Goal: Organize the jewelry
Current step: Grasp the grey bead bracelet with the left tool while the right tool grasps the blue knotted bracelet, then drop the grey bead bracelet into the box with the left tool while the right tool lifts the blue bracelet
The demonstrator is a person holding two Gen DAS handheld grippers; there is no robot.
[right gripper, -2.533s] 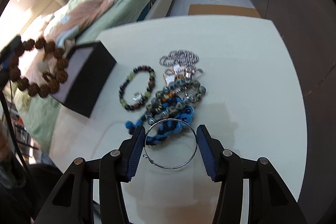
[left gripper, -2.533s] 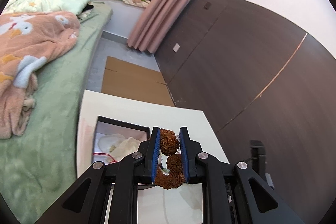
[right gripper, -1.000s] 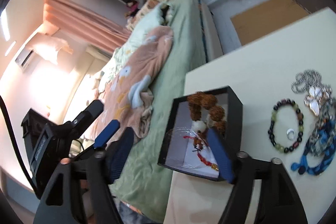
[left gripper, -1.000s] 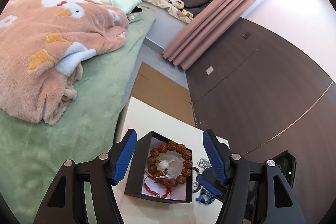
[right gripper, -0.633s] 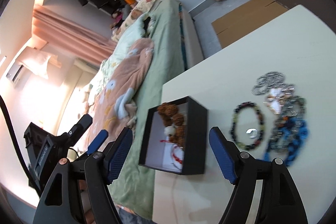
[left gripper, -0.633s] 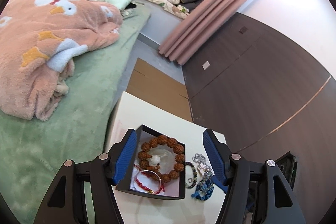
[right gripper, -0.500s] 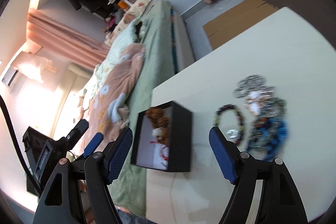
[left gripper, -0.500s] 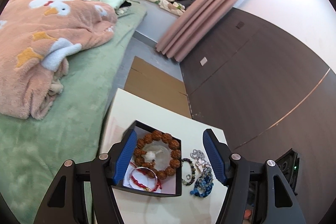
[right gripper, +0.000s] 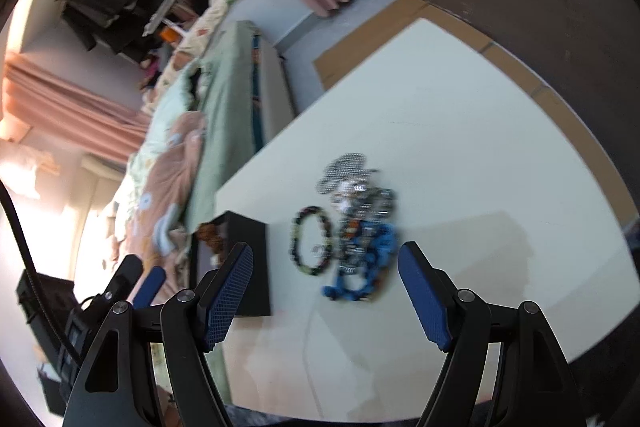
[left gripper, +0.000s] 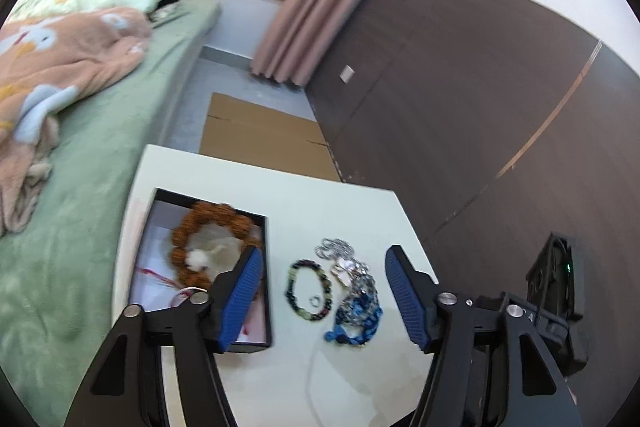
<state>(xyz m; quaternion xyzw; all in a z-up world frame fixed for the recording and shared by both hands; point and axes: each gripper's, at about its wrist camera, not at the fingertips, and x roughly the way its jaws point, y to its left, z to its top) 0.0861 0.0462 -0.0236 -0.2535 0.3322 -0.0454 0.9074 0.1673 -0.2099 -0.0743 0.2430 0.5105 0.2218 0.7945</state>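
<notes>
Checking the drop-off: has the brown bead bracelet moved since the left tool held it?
Yes. The brown bead bracelet has left the tool and now lies inside the black box.

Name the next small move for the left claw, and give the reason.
Probably lower the left claw, empty with jaws closing, onto the dark multicoloured bead bracelet: it lies loose on the white table, beside the black box holding the brown bead bracelet.

No text, label or number can be read anywhere.

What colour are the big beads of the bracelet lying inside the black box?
Reddish brown bracelet, clearest in the left wrist view.
</notes>
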